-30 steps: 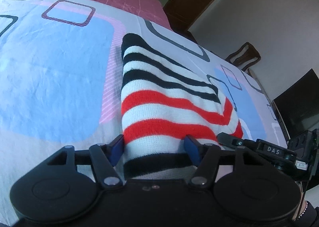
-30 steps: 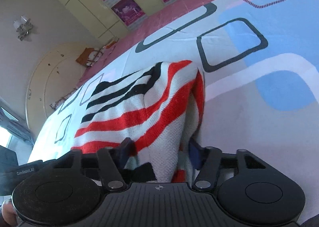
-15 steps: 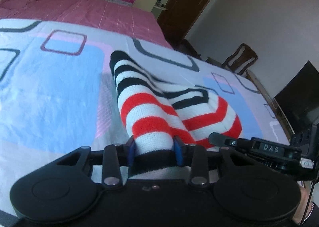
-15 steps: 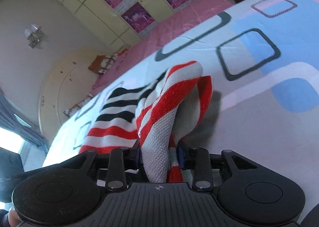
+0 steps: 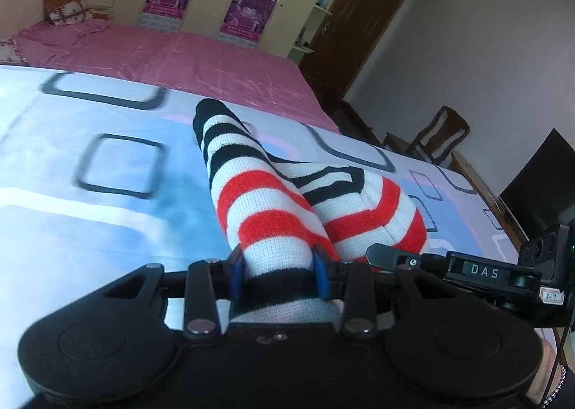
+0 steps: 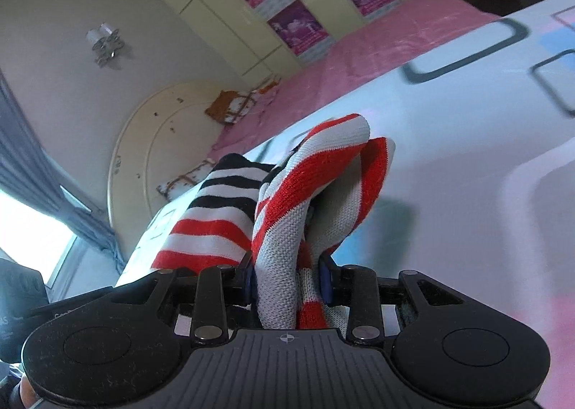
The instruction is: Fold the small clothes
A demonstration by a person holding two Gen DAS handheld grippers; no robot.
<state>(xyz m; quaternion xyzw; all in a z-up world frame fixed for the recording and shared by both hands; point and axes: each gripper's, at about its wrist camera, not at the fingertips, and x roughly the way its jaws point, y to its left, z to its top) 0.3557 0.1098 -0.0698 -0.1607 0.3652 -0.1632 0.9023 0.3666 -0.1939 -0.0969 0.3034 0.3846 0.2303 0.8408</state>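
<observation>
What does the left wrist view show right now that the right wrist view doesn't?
Left wrist only: the brown door, a wooden chair, a dark screen and the right gripper's side. Right wrist only: a wall lamp, the rounded headboard and a curtained window. Both: the striped garment, pinched by the left gripper and the right, above the patterned bedsheet.

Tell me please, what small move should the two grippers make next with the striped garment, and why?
Probably carry both held corners forward over the far end and lower them. The left gripper and right gripper each pinch the near edge of the striped garment, which is lifted off the bedsheet while its far end rests there, so the fold is half done.
</observation>
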